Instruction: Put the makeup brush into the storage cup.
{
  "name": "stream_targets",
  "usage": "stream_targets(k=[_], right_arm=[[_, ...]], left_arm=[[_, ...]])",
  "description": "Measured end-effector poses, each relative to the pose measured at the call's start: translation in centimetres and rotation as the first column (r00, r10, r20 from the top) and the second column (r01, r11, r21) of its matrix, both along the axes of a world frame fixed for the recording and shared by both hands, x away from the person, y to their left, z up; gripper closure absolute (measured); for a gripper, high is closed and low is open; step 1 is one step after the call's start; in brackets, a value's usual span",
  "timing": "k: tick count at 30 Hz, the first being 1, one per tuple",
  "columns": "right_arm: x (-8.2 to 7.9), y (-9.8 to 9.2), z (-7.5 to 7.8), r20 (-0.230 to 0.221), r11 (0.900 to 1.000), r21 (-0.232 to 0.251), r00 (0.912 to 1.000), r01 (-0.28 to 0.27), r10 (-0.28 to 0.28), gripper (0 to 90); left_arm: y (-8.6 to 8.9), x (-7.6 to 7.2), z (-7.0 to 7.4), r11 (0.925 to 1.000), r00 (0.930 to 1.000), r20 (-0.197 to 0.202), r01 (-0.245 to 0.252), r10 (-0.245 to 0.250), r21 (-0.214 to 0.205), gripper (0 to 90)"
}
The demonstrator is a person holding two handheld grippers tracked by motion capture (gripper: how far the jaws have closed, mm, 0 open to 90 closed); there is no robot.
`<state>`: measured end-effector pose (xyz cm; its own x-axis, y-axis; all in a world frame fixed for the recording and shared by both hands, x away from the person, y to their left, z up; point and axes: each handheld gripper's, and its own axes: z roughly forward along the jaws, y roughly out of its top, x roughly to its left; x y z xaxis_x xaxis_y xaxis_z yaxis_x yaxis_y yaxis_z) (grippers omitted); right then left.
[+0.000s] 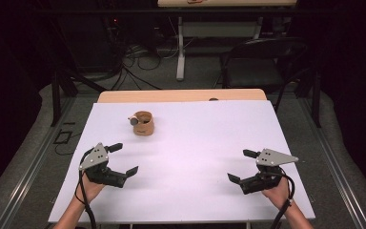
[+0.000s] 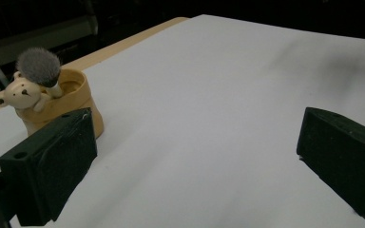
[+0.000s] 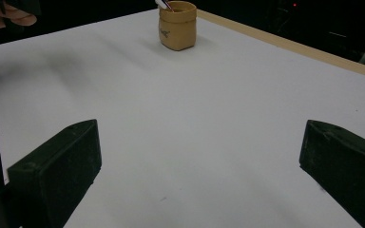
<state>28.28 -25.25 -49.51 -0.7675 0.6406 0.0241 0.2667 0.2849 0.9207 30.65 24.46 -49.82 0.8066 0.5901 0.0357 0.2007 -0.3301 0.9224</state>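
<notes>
A small tan cup (image 1: 143,123) stands on the white table sheet (image 1: 190,143) toward the far left. It holds a grey-bristled brush (image 2: 39,67) and has a little bear figure (image 2: 20,94) on its rim. My left gripper (image 1: 123,159) rests open near the left front, a short way in front of the cup (image 2: 64,102), jaws wide apart and nothing between them. My right gripper (image 1: 242,165) sits open at the right front, far from the cup (image 3: 177,25), also holding nothing.
The wooden table edge (image 1: 181,95) shows beyond the sheet. A dark folding chair (image 1: 262,62), a white table leg (image 1: 180,52) and floor cables (image 1: 138,62) lie behind the table. Broad bare sheet spreads between the two grippers.
</notes>
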Motion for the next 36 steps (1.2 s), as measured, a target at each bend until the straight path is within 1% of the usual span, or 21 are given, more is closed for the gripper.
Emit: stream_targets(k=[1, 3, 6, 7, 9, 11, 12, 14, 20, 24, 25, 28, 29, 31, 32, 36], right_arm=[[-0.2, -0.2, 0.0, 0.001, 1.0, 0.007, 1.0, 0.005, -0.005, 0.0], [-0.4, -0.5, -0.1, -0.001, 0.9999, 0.006, 0.9999, 0.011, -0.011, 0.0], [-0.9, -0.8, -0.3, -0.011, 0.9999, 0.005, 0.9999, 0.013, -0.013, 0.0], [-1.0, -0.9, -0.4, -0.012, 0.9999, 0.008, 0.9999, 0.012, -0.012, 0.0], [-1.3, -1.0, -0.6, -0.019, 0.9999, -0.001, 0.9997, 0.012, -0.012, 0.0], [-1.5, -1.1, -0.7, -0.022, 0.9999, -0.001, 0.9997, 0.011, -0.011, 0.0], [-1.6, -1.1, -0.8, -0.019, 0.9999, 0.003, 0.9997, 0.016, -0.016, 0.0], [-1.7, -1.2, -0.7, -0.026, 0.9998, -0.004, 0.9995, 0.017, -0.017, 0.0], [-2.2, -1.4, -0.9, -0.031, 0.9996, -0.008, 0.9991, 0.028, -0.028, 0.0], [-2.4, -1.5, -0.9, -0.032, 0.9994, -0.015, 0.999, 0.031, -0.031, 0.0], [-2.4, -1.4, -1.0, -0.026, 0.9995, -0.003, 0.9991, 0.033, -0.033, 0.0], [-2.4, -1.4, -1.0, -0.027, 0.9994, -0.017, 0.9992, 0.03, -0.03, 0.0], [-2.4, -1.4, -1.0, -0.027, 0.9993, -0.02, 0.9991, 0.031, -0.032, 0.0], [-2.5, -1.4, -1.0, -0.025, 0.9992, -0.028, 0.9992, 0.03, -0.031, 0.0], [-2.4, -1.4, -1.0, -0.023, 0.9991, -0.027, 0.9992, 0.032, -0.032, 0.0], [-2.5, -1.5, -1.0, -0.013, 0.999, -0.018, 0.9991, 0.04, -0.04, 0.0]], left_arm=[[0.1, -0.1, -0.1, 1.0, 1.0, 0.001, 0.0, 0.0, -0.001, 0.0], [0.3, -0.4, -0.1, 1.0, 1.0, 0.005, -0.005, 0.005, 0.003, 0.0], [0.6, -0.9, -0.2, 0.9999, 0.9997, 0.021, -0.01, 0.01, -0.009, 0.0], [0.8, -0.9, -0.2, 0.9999, 0.9997, 0.022, -0.005, 0.005, -0.015, 0.0], [0.9, -1.2, -0.3, 0.9998, 0.9998, 0.019, -0.01, 0.011, -0.017, 0.0], [1.1, -1.4, -0.4, 0.9995, 0.9998, 0.016, -0.012, 0.012, -0.028, 0.0], [1.1, -1.6, -0.5, 0.9996, 0.9998, 0.016, -0.01, 0.011, -0.026, 0.0], [1.2, -1.9, -0.7, 0.9996, 0.9997, 0.021, -0.01, 0.01, -0.025, 0.0], [1.4, -2.4, -1.0, 0.9996, 0.9999, 0.003, -0.012, 0.012, -0.025, 0.0], [1.6, -2.6, -1.1, 0.9995, 0.9998, 0.006, -0.02, 0.021, -0.026, 0.0], [1.6, -2.6, -1.1, 0.9993, 0.9996, 0.004, -0.027, 0.027, -0.026, 0.0], [1.7, -2.7, -1.3, 0.9992, 0.9996, 0.001, -0.029, 0.029, -0.026, 0.0], [1.7, -2.7, -1.4, 0.9991, 0.9996, -0.005, -0.026, 0.026, -0.035, 0.0], [1.8, -2.7, -1.5, 0.9989, 0.9993, -0.006, -0.036, 0.035, -0.029, 0.0], [1.9, -2.7, -1.6, 0.999, 0.9995, -0.008, -0.032, 0.032, -0.031, 0.0], [2.2, -2.7, -1.8, 0.9979, 0.9988, -0.012, -0.048, 0.048, -0.043, 0.0]])
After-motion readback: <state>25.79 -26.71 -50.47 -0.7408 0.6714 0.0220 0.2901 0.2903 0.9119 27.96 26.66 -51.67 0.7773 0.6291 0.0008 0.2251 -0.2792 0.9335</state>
